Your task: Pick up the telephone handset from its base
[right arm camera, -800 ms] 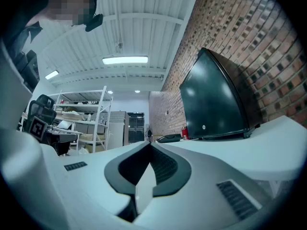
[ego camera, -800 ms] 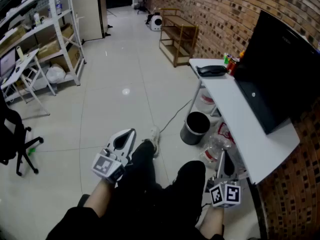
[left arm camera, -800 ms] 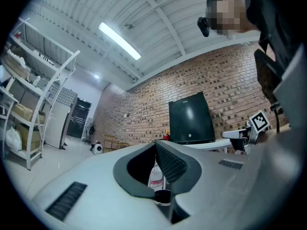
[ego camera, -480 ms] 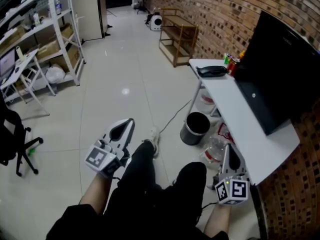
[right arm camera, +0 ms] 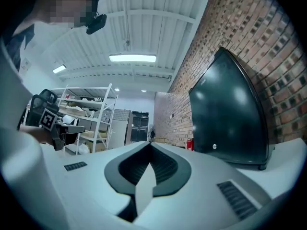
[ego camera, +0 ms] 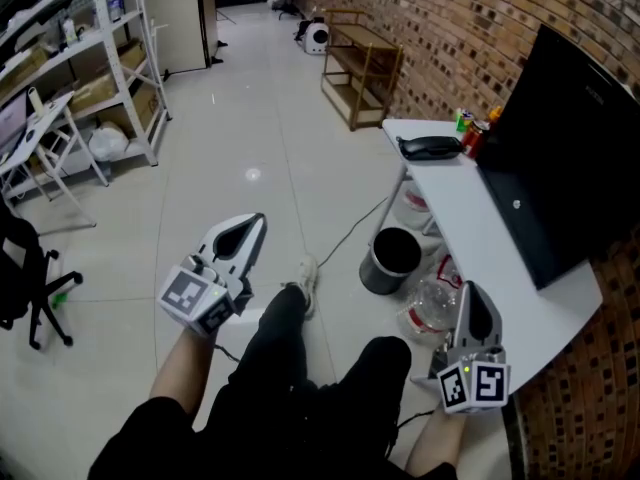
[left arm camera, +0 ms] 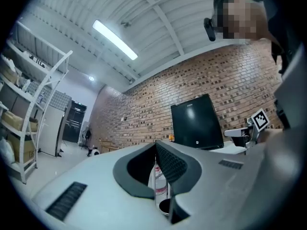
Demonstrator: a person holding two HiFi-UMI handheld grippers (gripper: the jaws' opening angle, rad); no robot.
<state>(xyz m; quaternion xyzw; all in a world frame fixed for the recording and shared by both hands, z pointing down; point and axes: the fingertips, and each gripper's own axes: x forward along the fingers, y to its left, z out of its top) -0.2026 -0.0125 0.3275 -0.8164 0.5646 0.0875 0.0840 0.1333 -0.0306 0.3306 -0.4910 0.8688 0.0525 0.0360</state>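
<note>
The black telephone (ego camera: 428, 148), handset lying on its base, sits at the far end of the white table (ego camera: 478, 236), well ahead of both grippers. My left gripper (ego camera: 256, 222) hangs over the person's left knee, far left of the table, its jaws shut with nothing between them (left arm camera: 156, 145). My right gripper (ego camera: 470, 294) floats by the table's near edge, above the right knee. It points along the table, and its jaws (right arm camera: 149, 145) meet at the tips with nothing held. Neither gripper view shows the telephone.
A big black monitor (ego camera: 560, 158) leans against the brick wall on the table. Drink cans (ego camera: 470, 128) stand beside the telephone. Under the table are a black bin (ego camera: 392, 256) and clear plastic bottles (ego camera: 432, 303). White shelving (ego camera: 80, 68) and a wooden rack (ego camera: 362, 68) stand further off.
The left gripper has drifted left and a little up. The right gripper has moved right and forward, closer to the table's near edge. Both stayed shut.
</note>
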